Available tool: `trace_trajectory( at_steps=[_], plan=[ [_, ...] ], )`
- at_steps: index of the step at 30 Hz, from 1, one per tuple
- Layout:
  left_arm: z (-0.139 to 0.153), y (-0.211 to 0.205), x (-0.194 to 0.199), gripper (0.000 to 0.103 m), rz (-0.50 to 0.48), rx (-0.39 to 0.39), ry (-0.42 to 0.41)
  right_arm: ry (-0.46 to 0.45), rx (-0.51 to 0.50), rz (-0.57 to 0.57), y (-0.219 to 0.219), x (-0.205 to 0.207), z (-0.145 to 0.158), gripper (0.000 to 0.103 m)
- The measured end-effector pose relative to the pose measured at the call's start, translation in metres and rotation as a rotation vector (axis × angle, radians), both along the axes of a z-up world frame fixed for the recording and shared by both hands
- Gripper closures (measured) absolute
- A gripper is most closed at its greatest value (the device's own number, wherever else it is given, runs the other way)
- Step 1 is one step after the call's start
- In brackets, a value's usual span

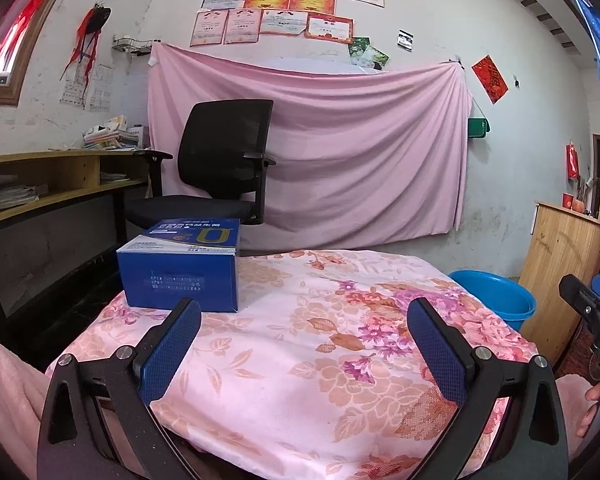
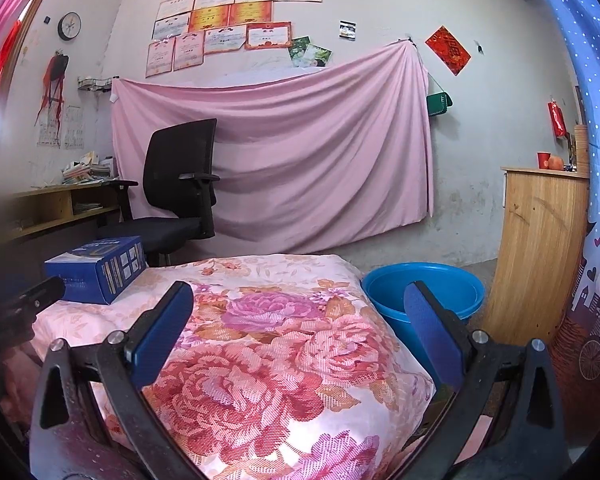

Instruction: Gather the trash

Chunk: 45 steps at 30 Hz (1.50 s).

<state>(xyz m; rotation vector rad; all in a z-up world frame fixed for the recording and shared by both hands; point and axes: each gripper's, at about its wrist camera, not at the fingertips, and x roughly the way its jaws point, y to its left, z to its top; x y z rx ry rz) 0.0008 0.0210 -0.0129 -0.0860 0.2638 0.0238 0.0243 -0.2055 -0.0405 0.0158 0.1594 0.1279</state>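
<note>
The dark blue rectangular cardboard box [image 1: 179,266] is seen lying at the far left corner of the pink floral cloth-covered table [image 1: 300,344]. The left gripper [image 1: 304,312] is held near it, fingers spread wide, nothing between them. The right gripper [image 2: 300,300] is likewise held wide apart and empty over the cloth. A round blue plastic basin [image 2: 424,286] stands on the floor just beside the table's right edge.

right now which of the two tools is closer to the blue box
The left tool. The blue box sits just beyond its left fingertip, while from the right tool the box lies far off to the left, across the floral cloth.
</note>
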Motion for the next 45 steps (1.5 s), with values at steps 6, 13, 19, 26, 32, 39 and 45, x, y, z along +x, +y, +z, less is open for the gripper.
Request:
trace_trajectory(
  at_steps=[6,13,19,26,32,39,45],
  plan=[
    [-0.0020,-0.0021,0.0006,0.002,-0.009,0.018,-0.001,0.008,0.010,-0.007,-0.0034,0.0018,-0.0008,0.000],
    [-0.0028,-0.0023,0.0015,0.002,-0.008,0.015,0.000,0.009,0.011,-0.007,-0.0035,0.0018,-0.0008,0.000],
    [-0.0031,-0.0016,0.0007,0.002,-0.008,0.016,-0.003,0.010,0.008,-0.002,-0.0052,0.0027,-0.0019,0.000],
    [-0.0034,-0.0024,0.0006,0.002,-0.007,0.015,-0.004,0.011,0.008,-0.002,-0.0046,0.0029,-0.0022,0.000],
    [-0.0037,-0.0019,0.0008,0.002,-0.007,0.016,-0.007,0.014,0.007,0.002,-0.0043,0.0033,-0.0037,0.000],
    [-0.0031,-0.0024,0.0007,0.002,-0.010,0.016,-0.006,0.016,0.008,0.001,-0.0035,0.0039,-0.0036,0.000],
    [-0.0027,-0.0019,-0.0003,0.002,-0.012,0.014,-0.006,0.016,0.008,0.002,-0.0031,0.0038,-0.0033,0.000]
  ],
)
